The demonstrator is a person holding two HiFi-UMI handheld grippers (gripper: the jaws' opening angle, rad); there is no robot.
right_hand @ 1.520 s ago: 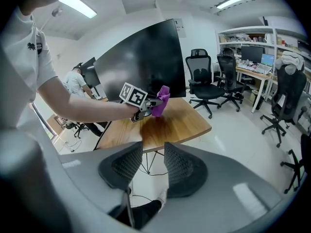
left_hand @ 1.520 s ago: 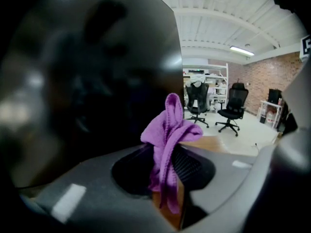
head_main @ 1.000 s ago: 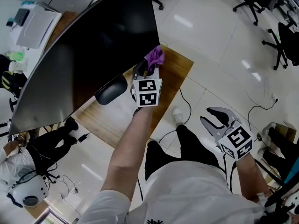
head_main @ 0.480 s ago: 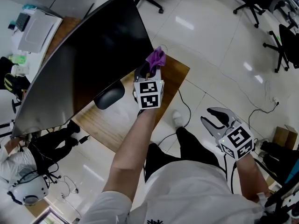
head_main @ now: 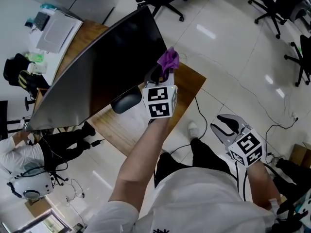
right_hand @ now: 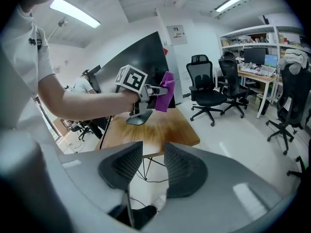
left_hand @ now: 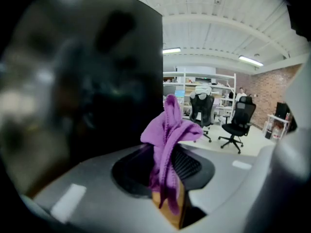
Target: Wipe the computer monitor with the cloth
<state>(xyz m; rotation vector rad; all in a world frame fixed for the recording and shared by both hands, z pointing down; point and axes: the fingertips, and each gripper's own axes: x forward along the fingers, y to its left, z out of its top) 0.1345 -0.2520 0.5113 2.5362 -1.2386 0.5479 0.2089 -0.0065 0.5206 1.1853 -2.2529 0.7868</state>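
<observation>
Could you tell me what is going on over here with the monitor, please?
A person is working with a pair of tongs in each hand. The left tongs are shut on a purple cloth, held up by the right edge of the dark monitor, which stands on a wooden desk. Whether the cloth touches the screen is not clear. The right tongs are open and empty, held off to the side, away from the desk.

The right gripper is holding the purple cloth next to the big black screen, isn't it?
No, the left gripper holds the purple cloth next to the big black screen. The left gripper view shows the cloth pinched in its jaws; the right gripper holds nothing.
</observation>
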